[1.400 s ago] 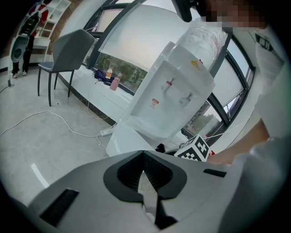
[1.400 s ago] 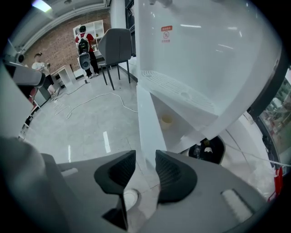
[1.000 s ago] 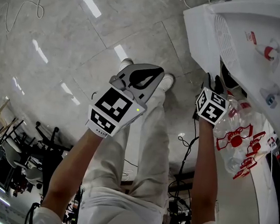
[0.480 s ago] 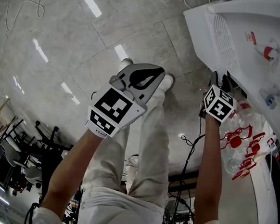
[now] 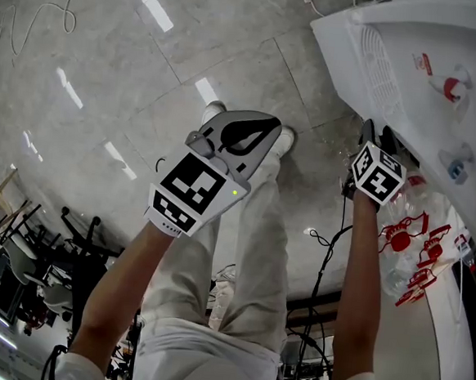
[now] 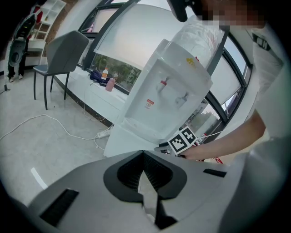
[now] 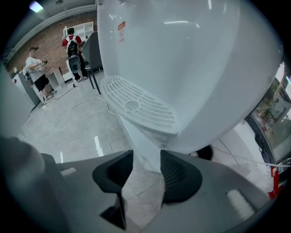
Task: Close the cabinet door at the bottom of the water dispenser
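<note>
The white water dispenser [image 5: 420, 68] stands at the upper right, its drip tray [image 7: 138, 107] just above my right gripper. My right gripper [image 5: 373, 138] is low against the dispenser's side. In the right gripper view its jaws [image 7: 145, 157] are open and have just been opening; the white lower cabinet panel [image 7: 136, 141] shows in the gap, and the pads are not pressing on it. My left gripper [image 5: 263, 126] hangs over the floor away from the dispenser, shut and empty [image 6: 143, 152]. Whether the door is flush I cannot tell.
My legs [image 5: 251, 227] stand between the grippers. Clear bottles with red labels [image 5: 406, 239] lie beside the dispenser, and black cables [image 5: 324, 241] run over the floor. A grey chair [image 6: 61, 54] and a power strip [image 6: 102, 134] sit beyond. Two people stand far off [image 7: 36, 68].
My right gripper has moved right, closer in under the dispenser, and it covers less of the bottles. The left gripper has stayed put.
</note>
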Demonstrator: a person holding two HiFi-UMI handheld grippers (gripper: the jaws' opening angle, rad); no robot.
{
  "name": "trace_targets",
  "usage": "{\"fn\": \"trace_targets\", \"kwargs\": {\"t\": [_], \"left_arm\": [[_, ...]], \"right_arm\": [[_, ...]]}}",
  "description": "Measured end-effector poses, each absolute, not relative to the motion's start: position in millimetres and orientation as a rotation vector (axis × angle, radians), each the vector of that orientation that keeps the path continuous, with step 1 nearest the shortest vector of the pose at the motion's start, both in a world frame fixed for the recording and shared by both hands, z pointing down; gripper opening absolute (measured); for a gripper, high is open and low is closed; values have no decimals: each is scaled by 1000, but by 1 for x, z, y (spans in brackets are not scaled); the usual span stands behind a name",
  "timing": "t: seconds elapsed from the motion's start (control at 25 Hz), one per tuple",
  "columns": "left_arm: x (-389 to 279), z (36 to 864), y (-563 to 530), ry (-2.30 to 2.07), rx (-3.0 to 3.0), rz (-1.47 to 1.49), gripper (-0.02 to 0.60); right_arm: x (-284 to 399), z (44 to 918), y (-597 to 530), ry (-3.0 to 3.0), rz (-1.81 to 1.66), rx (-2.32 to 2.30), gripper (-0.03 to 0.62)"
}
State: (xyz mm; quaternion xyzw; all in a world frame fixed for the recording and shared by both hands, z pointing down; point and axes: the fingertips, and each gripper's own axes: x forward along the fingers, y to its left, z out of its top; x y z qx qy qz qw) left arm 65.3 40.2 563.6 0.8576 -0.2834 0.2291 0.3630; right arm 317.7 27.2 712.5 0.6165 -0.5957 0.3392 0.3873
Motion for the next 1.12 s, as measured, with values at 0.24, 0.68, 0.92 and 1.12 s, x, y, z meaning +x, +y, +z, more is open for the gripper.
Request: {"fn": "trace_targets", "kwargs": {"t": [0.24,0.68,0.92,1.12], "left_arm": [[69,564,38,-724,2213,591,3],[70,563,38,-712,2217,601,3],[73,563,38,-706,2217,600,3],[72,564,37,-708,2216,601,3]], "right_arm": [[319,714,25,-1512,869,1581,195],[316,706,25,-1527,837,1570,201],[314,702,27,-1533,823,1563,201],[310,705,32,-1533,827,1548,183]]}}
